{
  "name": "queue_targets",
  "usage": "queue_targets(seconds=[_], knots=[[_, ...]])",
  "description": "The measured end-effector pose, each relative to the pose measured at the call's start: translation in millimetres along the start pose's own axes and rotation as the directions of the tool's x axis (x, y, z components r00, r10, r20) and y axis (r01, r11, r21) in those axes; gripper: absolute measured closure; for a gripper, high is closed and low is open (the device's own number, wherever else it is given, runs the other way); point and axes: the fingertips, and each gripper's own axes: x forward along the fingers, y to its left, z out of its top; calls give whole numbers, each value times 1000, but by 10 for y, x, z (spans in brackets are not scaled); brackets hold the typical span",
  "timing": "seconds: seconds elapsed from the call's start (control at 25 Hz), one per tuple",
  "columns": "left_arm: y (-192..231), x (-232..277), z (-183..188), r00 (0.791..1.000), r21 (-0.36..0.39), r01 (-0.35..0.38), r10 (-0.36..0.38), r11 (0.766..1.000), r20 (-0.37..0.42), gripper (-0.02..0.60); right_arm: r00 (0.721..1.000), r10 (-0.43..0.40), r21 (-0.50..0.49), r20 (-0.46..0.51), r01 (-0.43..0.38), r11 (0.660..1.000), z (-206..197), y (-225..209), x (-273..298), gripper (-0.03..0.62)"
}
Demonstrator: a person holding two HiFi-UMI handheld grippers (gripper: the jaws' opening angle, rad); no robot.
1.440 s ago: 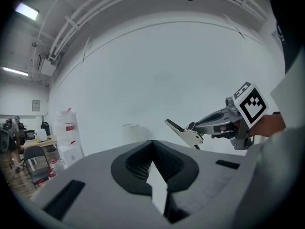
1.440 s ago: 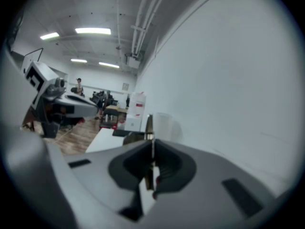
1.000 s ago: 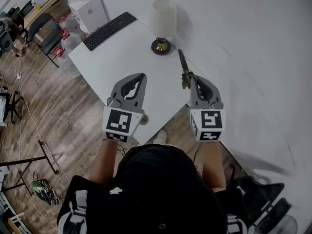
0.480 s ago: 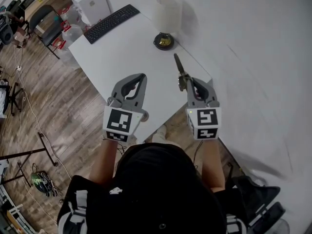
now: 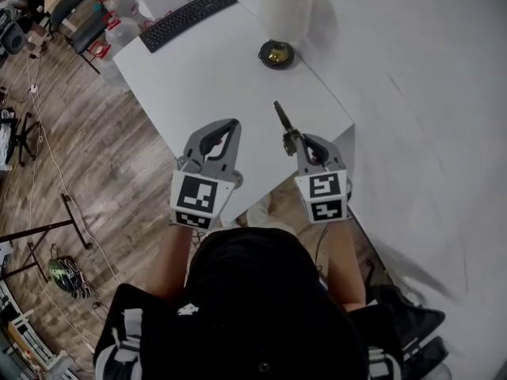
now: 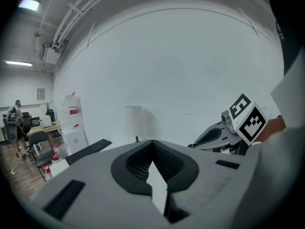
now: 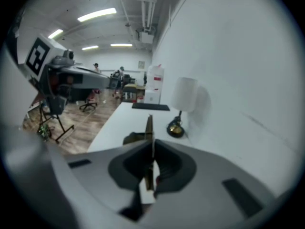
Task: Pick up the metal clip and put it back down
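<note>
Right tool (image 5: 294, 142), seen from the head view, is clamped on the near end of the clip (image 5: 283, 120), which juts forward over the desk (image 5: 214, 70) close to its near corner. Left tool (image 5: 230, 123) hangs beside it, tips together and empty. The lamp (image 5: 283, 14) and keyboard (image 5: 188, 18) stand well apart, so neither looks like a hazard. In the left gripper view the tips meet with nothing between them, only bare desk showing through the gap behind them, so this tool could not catch a slip. In the right gripper view the jaws are pressed shut on a thin edge of the clip, and most of its length sticks out ahead, seemingly clear of the desk. That short hold is the main risk: if the far tip lands first, it may lever the clip round in the pads or twist it free. Letting go this near the corner could also send it onto the floor. Whether the tip touches yet I cannot tell.
</note>
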Motion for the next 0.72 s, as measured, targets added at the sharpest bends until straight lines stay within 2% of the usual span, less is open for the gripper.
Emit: queue_targets(seconds=[0.36,0.6,0.72], knots=[[-77,43,-335,997,-12,-9,8,1000,-81,557,977,112,-107,-183,-133,985,-626,316,457,556],[0,-26,-550,991,-37,-43,38,998,-127,557,942,154,-153,-297,-206,966,-998,390,736,556],[24,-62,-618,989,-42,-62,56,997,-138,557,930,140,-212,-339,-221,952,-1150,331,904,556]])
